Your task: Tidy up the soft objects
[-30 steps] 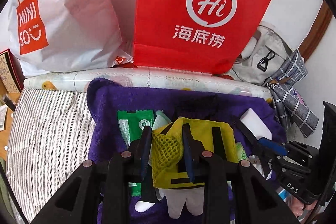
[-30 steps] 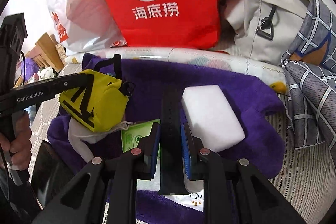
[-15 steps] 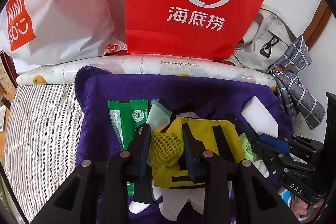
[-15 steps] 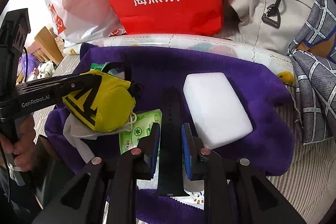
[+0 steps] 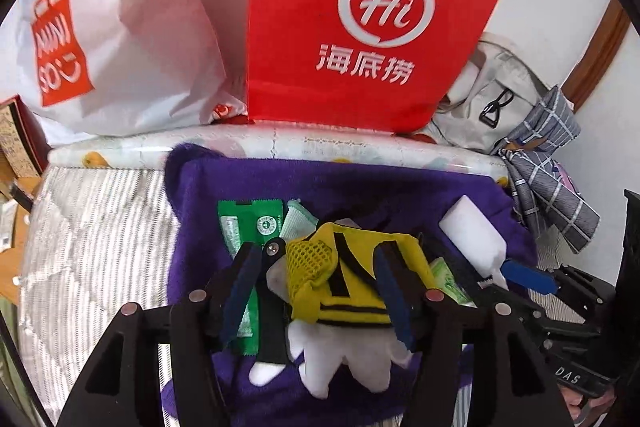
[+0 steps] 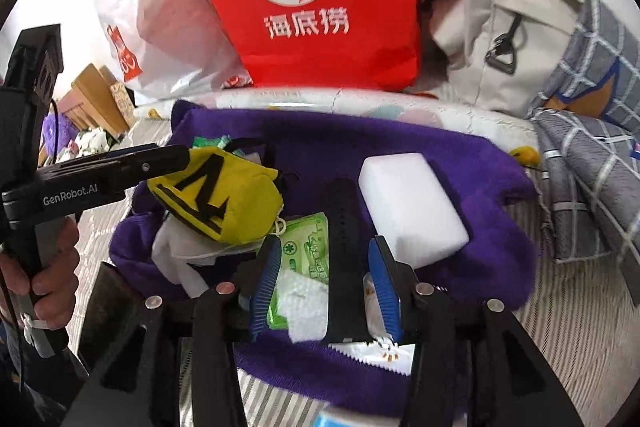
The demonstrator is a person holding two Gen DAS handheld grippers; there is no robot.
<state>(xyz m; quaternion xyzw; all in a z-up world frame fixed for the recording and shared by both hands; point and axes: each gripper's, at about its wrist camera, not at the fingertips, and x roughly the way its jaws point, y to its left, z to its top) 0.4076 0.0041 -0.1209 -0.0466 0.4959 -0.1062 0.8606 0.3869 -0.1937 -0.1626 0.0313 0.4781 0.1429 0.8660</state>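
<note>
A purple towel (image 5: 360, 187) lies on the striped bed and shows in the right wrist view too (image 6: 360, 139). On it rest a yellow-and-black pouch (image 5: 352, 279), a white glove (image 5: 348, 359), green packets (image 5: 256, 227), a white sponge block (image 6: 412, 203) and a black strap (image 6: 344, 227). My left gripper (image 5: 316, 287) is open, its jaws spread either side of the pouch. It shows in the right wrist view (image 6: 120, 171) beside the pouch (image 6: 216, 199). My right gripper (image 6: 324, 287) is open, its jaws either side of the black strap.
A red bag (image 5: 360, 27) and a white Miniso bag (image 5: 120, 39) stand behind the towel against the wall. A beige backpack (image 6: 500, 27) and grey checked cloth (image 6: 592, 147) lie at the right. Striped bedding (image 5: 92, 247) extends left.
Both grippers have opened: the left has let go of the yellow pouch, the right has let go of the black strap. Both objects now rest on the towel.
</note>
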